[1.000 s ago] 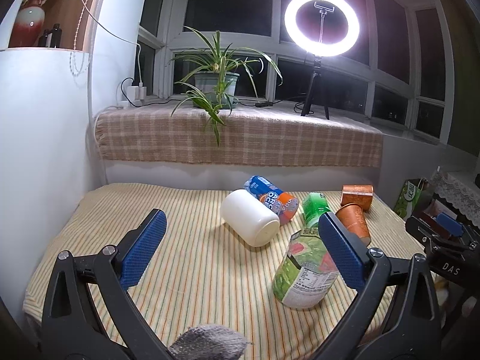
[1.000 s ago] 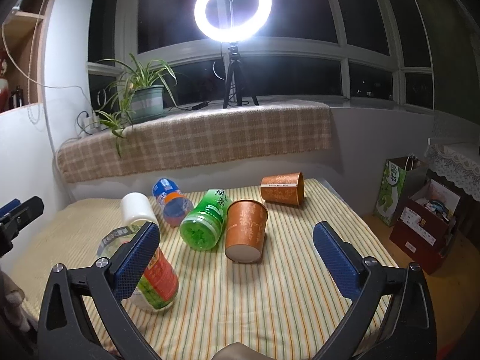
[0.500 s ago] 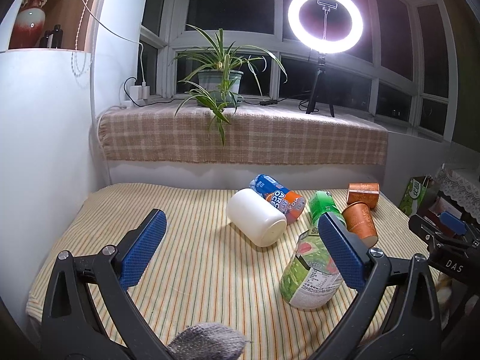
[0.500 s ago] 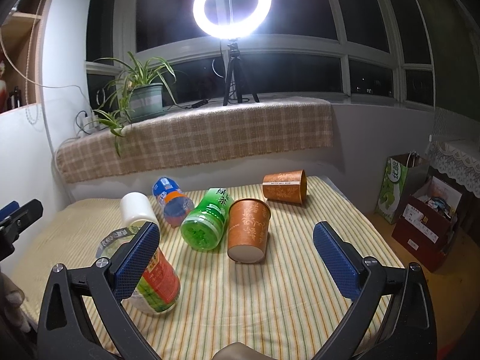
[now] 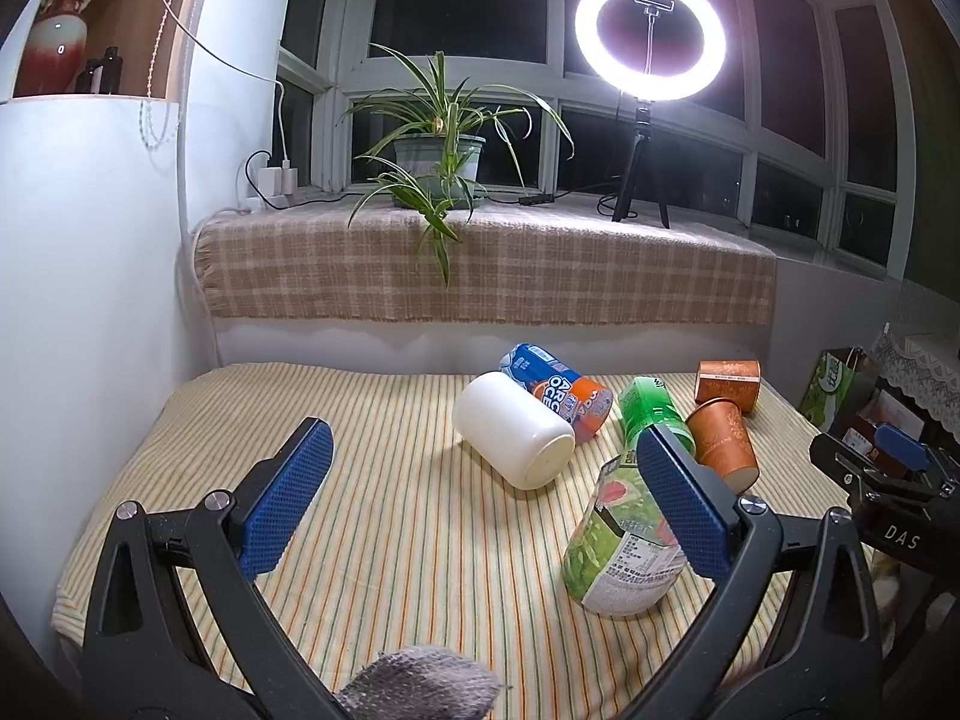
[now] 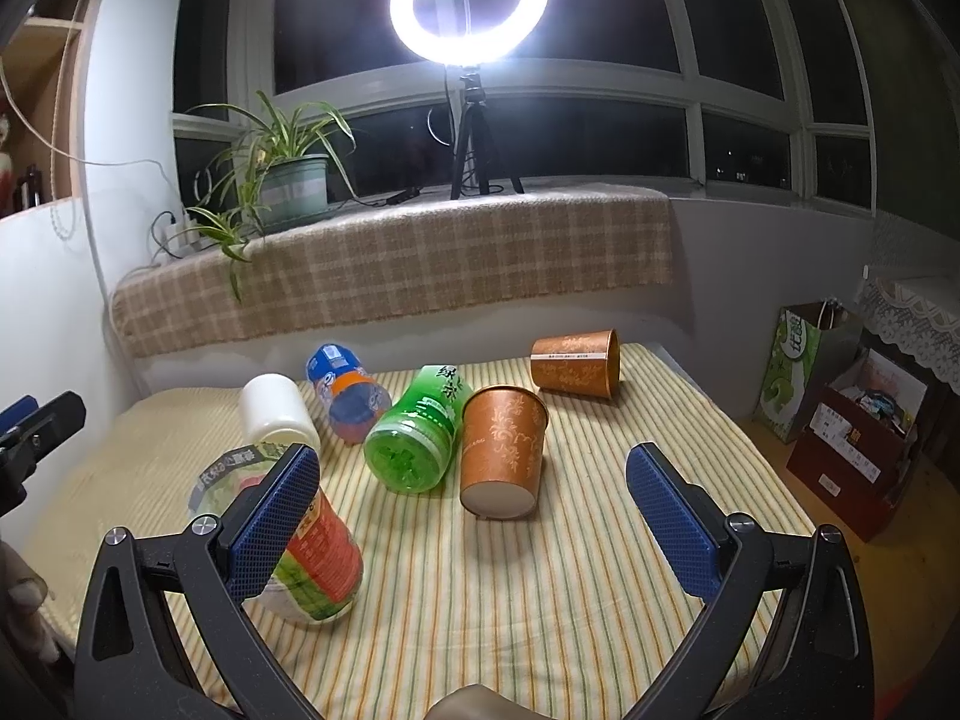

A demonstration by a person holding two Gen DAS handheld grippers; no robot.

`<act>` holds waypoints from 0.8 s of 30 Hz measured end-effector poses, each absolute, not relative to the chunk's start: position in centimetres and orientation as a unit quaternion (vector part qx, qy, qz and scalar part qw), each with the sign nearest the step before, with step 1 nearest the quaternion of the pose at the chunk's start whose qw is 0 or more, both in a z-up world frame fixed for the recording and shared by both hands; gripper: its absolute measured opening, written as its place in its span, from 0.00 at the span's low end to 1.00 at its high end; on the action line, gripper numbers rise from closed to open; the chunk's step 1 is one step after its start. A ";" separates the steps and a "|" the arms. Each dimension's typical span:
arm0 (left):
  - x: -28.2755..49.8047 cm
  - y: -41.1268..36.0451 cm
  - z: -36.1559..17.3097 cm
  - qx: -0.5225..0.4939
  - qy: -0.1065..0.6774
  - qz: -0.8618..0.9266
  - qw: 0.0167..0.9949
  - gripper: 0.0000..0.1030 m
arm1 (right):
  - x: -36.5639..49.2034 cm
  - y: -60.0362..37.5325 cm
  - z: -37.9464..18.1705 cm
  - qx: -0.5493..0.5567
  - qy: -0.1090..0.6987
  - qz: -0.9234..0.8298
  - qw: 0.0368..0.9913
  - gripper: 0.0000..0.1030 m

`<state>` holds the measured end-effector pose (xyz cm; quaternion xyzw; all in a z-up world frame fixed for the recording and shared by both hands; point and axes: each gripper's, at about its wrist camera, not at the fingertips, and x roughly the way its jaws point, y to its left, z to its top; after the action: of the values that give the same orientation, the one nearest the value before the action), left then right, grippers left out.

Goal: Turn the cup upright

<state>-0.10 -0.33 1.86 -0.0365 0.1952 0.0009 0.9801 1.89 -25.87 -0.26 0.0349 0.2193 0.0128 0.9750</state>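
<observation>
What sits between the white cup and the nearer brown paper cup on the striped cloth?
In the right wrist view, the blue-orange bottle and green bottle lie between the white cup and nearer brown paper cup.

Glaring ring light; dark windows, sharp fisheye-warped edges.

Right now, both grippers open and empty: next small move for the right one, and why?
Probably ease the right gripper forward and down toward the near orange cup. It lies on its side, base toward the camera, roughly centred between the open jaws, and nothing is held. The left gripper can wait.
</observation>
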 end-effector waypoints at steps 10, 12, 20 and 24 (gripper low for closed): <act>-0.1 -0.3 1.9 -0.037 0.196 0.000 0.980 1.00 | 2.2 -25.9 -0.6 0.037 0.227 0.012 0.973 0.99; -0.1 -0.2 1.7 -0.038 0.197 0.001 0.980 1.00 | 2.3 -25.9 -0.6 0.037 0.229 0.012 0.973 0.99; 0.0 0.2 1.2 -0.039 0.199 0.003 0.979 1.00 | 2.4 -25.7 -0.8 0.036 0.234 0.017 0.971 0.99; -0.3 0.5 1.0 -0.039 0.196 0.007 0.980 1.00 | 2.5 -25.4 -1.0 0.035 0.238 0.019 0.970 0.99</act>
<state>-0.33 0.53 1.05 -0.0386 0.1960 0.0066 0.9798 2.49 -25.44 -1.00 0.0350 0.2380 0.0186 0.9705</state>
